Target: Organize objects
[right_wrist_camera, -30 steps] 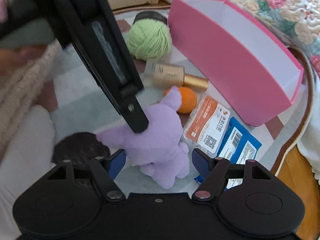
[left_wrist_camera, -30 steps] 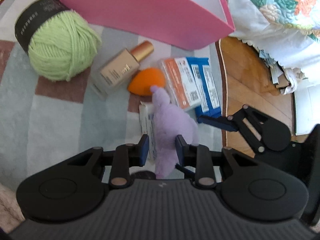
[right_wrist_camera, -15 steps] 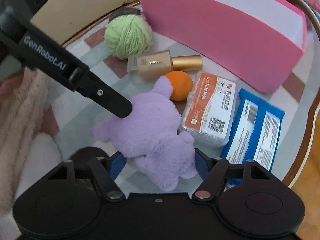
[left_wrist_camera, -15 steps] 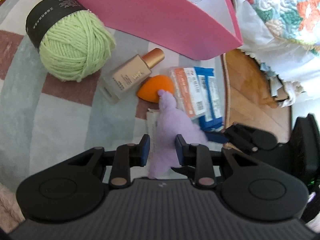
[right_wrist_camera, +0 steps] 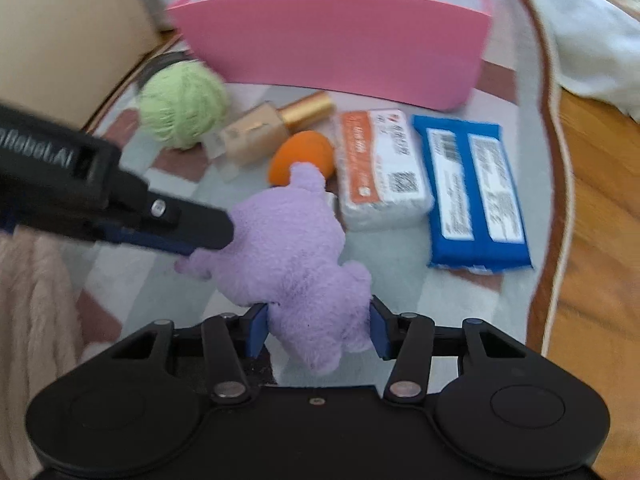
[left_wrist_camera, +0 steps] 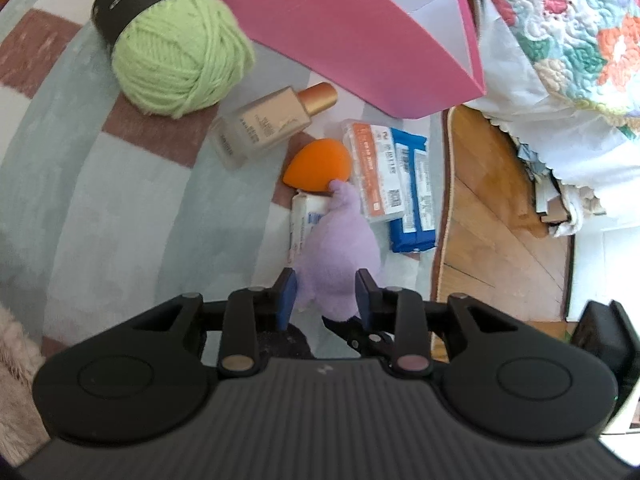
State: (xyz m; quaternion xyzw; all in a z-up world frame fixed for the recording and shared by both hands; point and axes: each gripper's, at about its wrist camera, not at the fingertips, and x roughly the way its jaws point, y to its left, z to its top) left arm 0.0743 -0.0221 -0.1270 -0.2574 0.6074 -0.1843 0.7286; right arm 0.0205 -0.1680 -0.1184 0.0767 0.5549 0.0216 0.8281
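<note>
A handover of the purple plush toy is being carried out above the striped rug. The right gripper is being closed around the toy's lower body; the blue pads are seen against the fur on both sides, so the toy is judged to be gripped already, though the squeeze is not finished. The left gripper is being opened, with the toy's other end between its pads; a sliver of gap is showing on one side (contact on the other pad cannot be told for certain). In the right wrist view the left tool is seen reaching in from the side, its tip at the toy's flank.

The toy is being kept low, just above a small white box and beside the orange makeup sponge, probably so that a slip costs little. The grip is being taken at the thick body rather than at a limb, presumably because soft fur compresses and a thin part would slide out.

Lying near are:
- foundation bottle, on its side
- green yarn ball
- orange-labelled pack and blue pack, side by side
- pink box, open, beyond everything, judged to be the destination.
</note>
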